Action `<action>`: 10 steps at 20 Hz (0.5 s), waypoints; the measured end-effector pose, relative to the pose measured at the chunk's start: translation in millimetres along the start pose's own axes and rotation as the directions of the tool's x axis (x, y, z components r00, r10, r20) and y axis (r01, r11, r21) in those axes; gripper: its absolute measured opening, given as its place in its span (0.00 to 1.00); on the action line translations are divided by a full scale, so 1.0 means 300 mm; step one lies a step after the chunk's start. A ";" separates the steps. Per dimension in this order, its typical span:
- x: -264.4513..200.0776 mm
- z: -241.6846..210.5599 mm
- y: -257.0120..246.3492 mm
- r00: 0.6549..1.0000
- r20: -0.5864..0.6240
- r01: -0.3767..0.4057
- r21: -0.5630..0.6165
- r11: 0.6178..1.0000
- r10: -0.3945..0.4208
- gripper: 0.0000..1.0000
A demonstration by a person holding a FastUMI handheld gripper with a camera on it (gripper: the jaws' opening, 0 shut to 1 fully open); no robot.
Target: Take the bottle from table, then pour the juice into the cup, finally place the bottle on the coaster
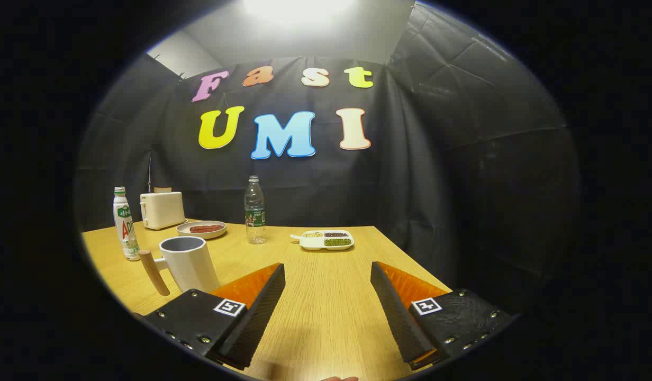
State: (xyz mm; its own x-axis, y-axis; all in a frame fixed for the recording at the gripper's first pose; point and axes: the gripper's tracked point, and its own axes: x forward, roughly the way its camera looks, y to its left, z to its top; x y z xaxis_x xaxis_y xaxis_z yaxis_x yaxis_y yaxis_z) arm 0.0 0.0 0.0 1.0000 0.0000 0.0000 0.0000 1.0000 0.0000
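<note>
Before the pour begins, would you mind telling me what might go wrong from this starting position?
Two bottles stand on the table: the white juice bottle and a clear water bottle, so the wrong one might be picked. The juice bottle is tall and narrow, and may tip if nudged. The cup sits close beside it, its wooden handle sticking out, so the open hand-held gripper could clip it on approach.
</note>
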 end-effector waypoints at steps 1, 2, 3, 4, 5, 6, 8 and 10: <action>-0.003 0.006 0.000 1.000 0.004 0.001 0.002 1.000 -0.001 0.99; 0.001 0.001 0.000 1.000 0.004 0.002 0.004 1.000 -0.002 0.99; -0.001 0.002 0.003 1.000 0.004 0.003 0.001 1.000 -0.003 0.99; 0.002 0.002 0.000 1.000 0.005 0.001 -0.002 1.000 -0.001 0.99; 0.011 -0.001 -0.001 1.000 -0.002 0.001 0.001 1.000 -0.001 0.99; 0.002 0.002 0.002 1.000 0.001 0.001 -0.005 1.000 -0.001 0.98; 0.011 0.002 0.000 1.000 0.005 0.004 -0.005 1.000 -0.004 0.99; 0.015 0.013 -0.004 1.000 0.023 0.007 -0.013 1.000 -0.007 0.99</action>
State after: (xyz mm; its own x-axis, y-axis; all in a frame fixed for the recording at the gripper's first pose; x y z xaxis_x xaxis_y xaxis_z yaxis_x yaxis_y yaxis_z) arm 4.6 -1.1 3.9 0.9997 -0.0068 0.0234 0.0071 0.9999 -0.0130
